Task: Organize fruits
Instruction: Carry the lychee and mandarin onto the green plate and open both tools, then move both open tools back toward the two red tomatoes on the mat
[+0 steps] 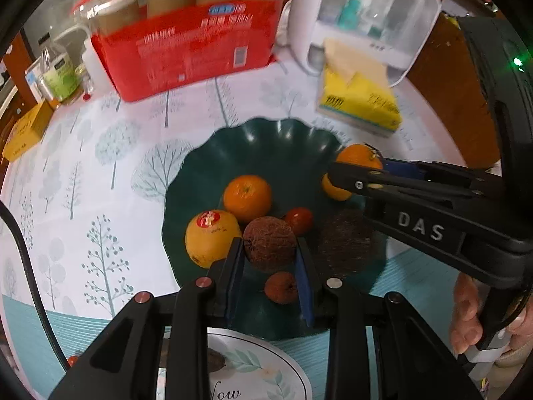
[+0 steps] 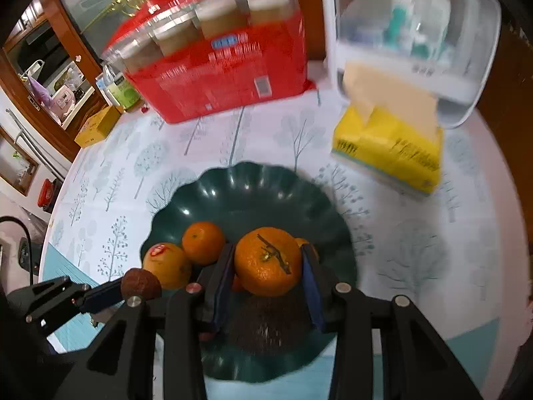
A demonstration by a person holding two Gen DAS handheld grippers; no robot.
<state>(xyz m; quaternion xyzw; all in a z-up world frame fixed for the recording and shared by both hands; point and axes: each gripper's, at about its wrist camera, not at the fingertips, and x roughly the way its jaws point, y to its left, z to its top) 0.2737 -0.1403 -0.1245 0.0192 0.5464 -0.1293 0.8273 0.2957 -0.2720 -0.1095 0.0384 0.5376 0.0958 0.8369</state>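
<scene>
The left gripper [image 1: 269, 253] pinches a brown wrinkled fruit [image 1: 269, 248] between its blue pads, over the near part of the green bowl [image 1: 266, 140]. Just below that fruit, between the fingers, a smaller reddish-brown fruit [image 1: 280, 287] lies in the bowl. Nearest of all, under the left gripper, sits a white plate [image 1: 266, 366] with leaf print.

The right gripper [image 2: 268, 263] clamps a stemmed orange [image 2: 268, 261] between its pads, also over the bowl [image 2: 246, 186]; from the left wrist view it [image 1: 358, 170] comes in from the right above the bowl's right rim. A dark rough fruit [image 2: 266, 330] lies in the bowl beneath it.

Further into the bowl lie a yellow fruit [image 1: 211, 238] with a red sticker, a second orange [image 1: 247, 197] touching it, and a small red fruit [image 1: 298, 220]. Another yellowish fruit [image 1: 333, 190] shows partly behind the right gripper's finger.

The bowl stands on a tree-print tablecloth [image 1: 116, 153]. Beyond it are a yellow tissue pack [image 1: 359, 100], a red box [image 1: 193, 46] of jars, a white clear-fronted case [image 1: 366, 16], and at the far left a small yellow box [image 1: 25, 131] and a bottle [image 1: 60, 73].
</scene>
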